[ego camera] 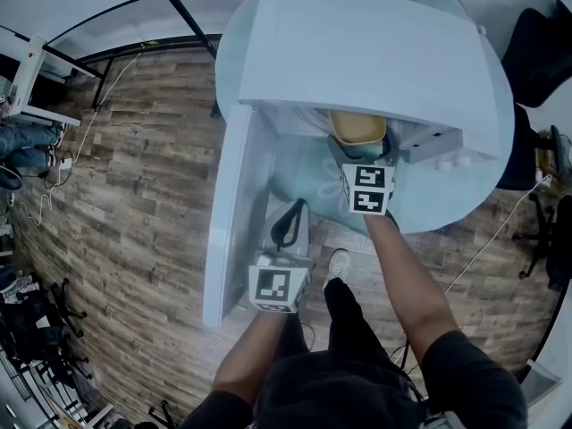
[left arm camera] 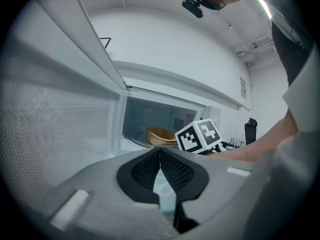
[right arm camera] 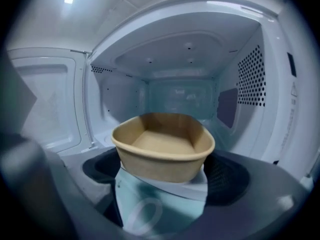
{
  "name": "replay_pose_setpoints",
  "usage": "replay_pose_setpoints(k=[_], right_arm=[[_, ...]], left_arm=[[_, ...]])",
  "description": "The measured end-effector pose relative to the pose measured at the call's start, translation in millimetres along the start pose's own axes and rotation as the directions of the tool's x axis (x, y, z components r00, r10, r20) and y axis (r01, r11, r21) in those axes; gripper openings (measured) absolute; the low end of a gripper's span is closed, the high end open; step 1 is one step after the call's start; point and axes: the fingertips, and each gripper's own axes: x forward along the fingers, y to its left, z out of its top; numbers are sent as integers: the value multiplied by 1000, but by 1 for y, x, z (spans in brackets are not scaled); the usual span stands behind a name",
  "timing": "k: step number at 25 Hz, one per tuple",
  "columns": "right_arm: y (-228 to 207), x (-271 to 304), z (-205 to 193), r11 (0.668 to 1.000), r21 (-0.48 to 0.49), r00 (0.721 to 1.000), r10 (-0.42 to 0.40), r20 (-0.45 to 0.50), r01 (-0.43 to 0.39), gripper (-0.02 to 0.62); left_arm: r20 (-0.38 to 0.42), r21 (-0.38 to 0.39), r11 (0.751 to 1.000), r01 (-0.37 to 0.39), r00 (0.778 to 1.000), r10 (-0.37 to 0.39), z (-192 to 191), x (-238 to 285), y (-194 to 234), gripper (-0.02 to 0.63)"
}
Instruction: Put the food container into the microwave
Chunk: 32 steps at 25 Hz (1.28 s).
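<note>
A tan, empty food container (ego camera: 357,128) sits at the mouth of the open white microwave (ego camera: 357,52). My right gripper (ego camera: 359,153) is shut on the container (right arm camera: 162,146), a jaw on either side, and holds it level just above the cavity floor (right arm camera: 100,156). The left gripper (ego camera: 290,223) hangs lower, beside the swung-out microwave door (ego camera: 228,213). It is shut with nothing between its pads (left arm camera: 172,170). In the left gripper view the container (left arm camera: 161,135) shows inside the opening, behind the right gripper's marker cube (left arm camera: 199,135).
The microwave stands on a round pale table (ego camera: 447,213). Its door opens to the left over a wood floor (ego camera: 143,177). Black chairs (ego camera: 536,52) stand at the right. White furniture and cables (ego camera: 36,79) lie far left.
</note>
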Motion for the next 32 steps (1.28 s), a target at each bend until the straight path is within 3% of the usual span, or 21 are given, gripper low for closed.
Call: replay_pose_setpoints(k=[5,9,11,19,25,27,32], right_arm=[[1,6,2,1000,-6,999,-4,-44,4,523],[6,8,-1,1000,-3,997,13,-73,-14,587],[4,4,-3,1000,4,997,4,-74,-4,588],[16,-42,7,999,41,999,28,-30,-27,588],[30,-112,38,998,0,996,61,67,-61,579],[30,-137,50,998,-13,993,59,101,-58,535],[19,-186,73,999,-20,986,28,167,-25,280]], left_arm=[[-3,-4,1000,-6,1000,6,-2,-7,-1,6],[-3,-3,1000,-7,1000,7,-2,-9,-2,6],[5,0,1000,0,1000,0,0,-9,-3,6],[16,6,1000,19,1000,-19,12,-14,-12,6],[44,15,999,30,999,-31,38,-23,-20,6],[51,21,999,32,998,-33,46,-27,-23,6],[67,30,999,41,997,-43,65,-36,-32,6]])
